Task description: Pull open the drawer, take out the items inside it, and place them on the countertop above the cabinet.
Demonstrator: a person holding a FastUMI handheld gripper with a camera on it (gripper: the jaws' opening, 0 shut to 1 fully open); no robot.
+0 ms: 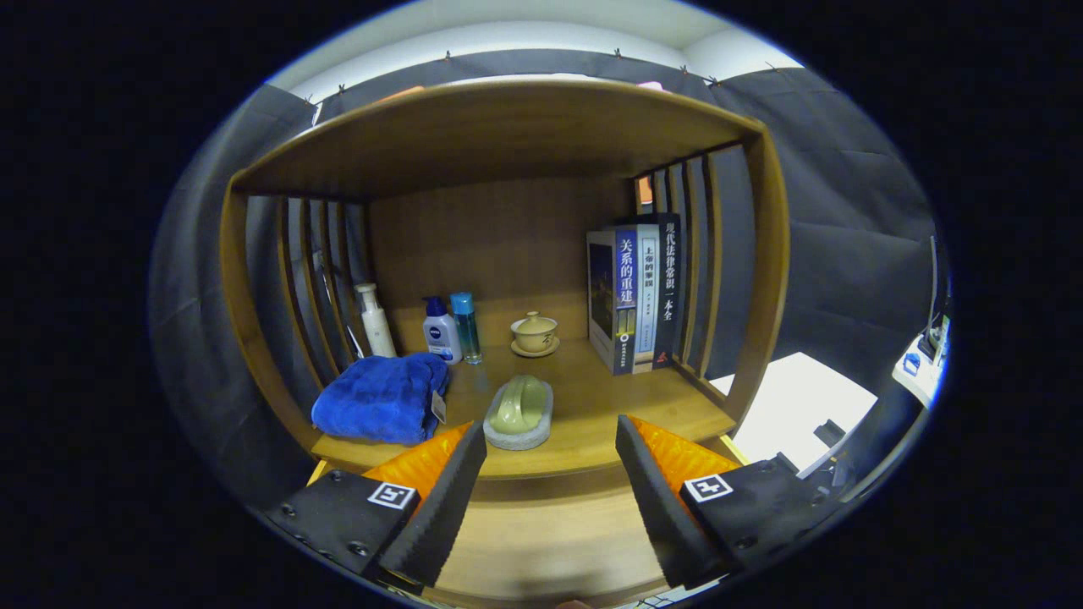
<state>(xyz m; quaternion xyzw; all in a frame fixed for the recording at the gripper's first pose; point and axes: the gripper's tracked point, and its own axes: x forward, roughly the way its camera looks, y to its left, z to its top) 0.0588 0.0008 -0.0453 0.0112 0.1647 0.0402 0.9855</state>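
The gripper [550, 440] has its fingers spread wide apart and grips nothing; bare wood shows in the gap between them. Below the fingers lies a flat wooden surface, probably the drawer [541, 541] front or top, though which one is unclear. Just ahead of the fingertips runs the front edge of the countertop [592, 414], a warm brown board.

Right beyond the fingers, a little nearer the left one, a pale green dish sits on a grey stone tray [519, 414] close to the front edge. To its left a folded blue towel [381, 397] with a small tag lies at the front corner. Open board remains to the right of the tray, up to the books [636, 292] standing against the slatted right side.

Further back stand a white pump bottle [373, 321], a small white and blue bottle [442, 331], a clear blue bottle [464, 326] and a lidded teacup [534, 332] on a saucer. A shelf board [499, 127] roofs the niche.
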